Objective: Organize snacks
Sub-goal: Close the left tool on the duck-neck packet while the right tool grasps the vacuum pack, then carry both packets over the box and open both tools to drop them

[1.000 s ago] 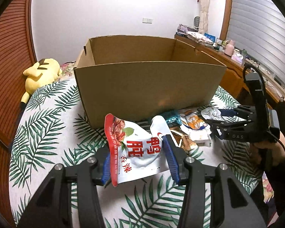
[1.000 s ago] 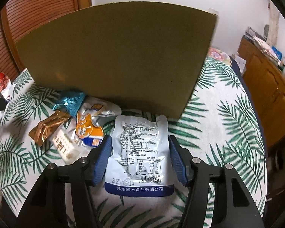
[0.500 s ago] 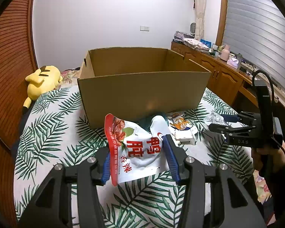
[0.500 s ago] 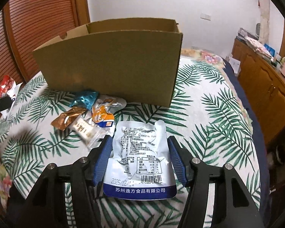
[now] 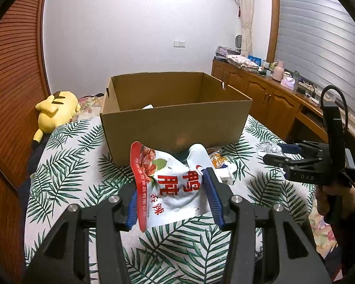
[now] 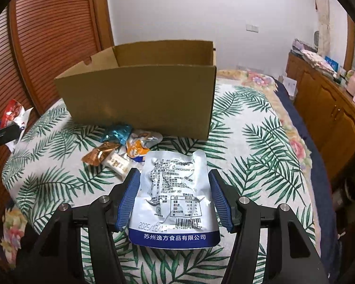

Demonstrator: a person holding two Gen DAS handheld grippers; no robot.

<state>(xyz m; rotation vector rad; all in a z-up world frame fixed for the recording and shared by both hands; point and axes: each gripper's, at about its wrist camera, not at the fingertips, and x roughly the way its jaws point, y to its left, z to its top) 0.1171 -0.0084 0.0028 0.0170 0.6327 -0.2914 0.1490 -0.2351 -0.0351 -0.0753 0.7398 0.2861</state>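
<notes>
My left gripper (image 5: pixel 174 198) is shut on a crumpled red-and-white snack bag (image 5: pixel 170 184), held above the leaf-print cover in front of the open cardboard box (image 5: pixel 175 123). Something white shows inside the box (image 6: pixel 139 94). My right gripper (image 6: pixel 174 198) is shut on a flat silver-and-blue snack pouch (image 6: pixel 175 198), label side up. In the left wrist view the right gripper (image 5: pixel 275 155) hangs at the right, a hand around its grip. Several loose snacks lie at the box's foot: a teal packet (image 6: pixel 117 133), an orange one (image 6: pixel 99 155), a white bar (image 6: pixel 117 163) and an orange-white pouch (image 6: pixel 138 146).
A yellow plush toy (image 5: pixel 55 110) lies at the far left of the bed. A wooden cabinet (image 5: pixel 267 97) with clutter on top runs along the right wall under a blind. Slatted wooden doors (image 6: pixel 47 37) stand to the left.
Both grippers have risen and drawn back from the box with their bags still held. The box now looks smaller and its inside has come into view.
</notes>
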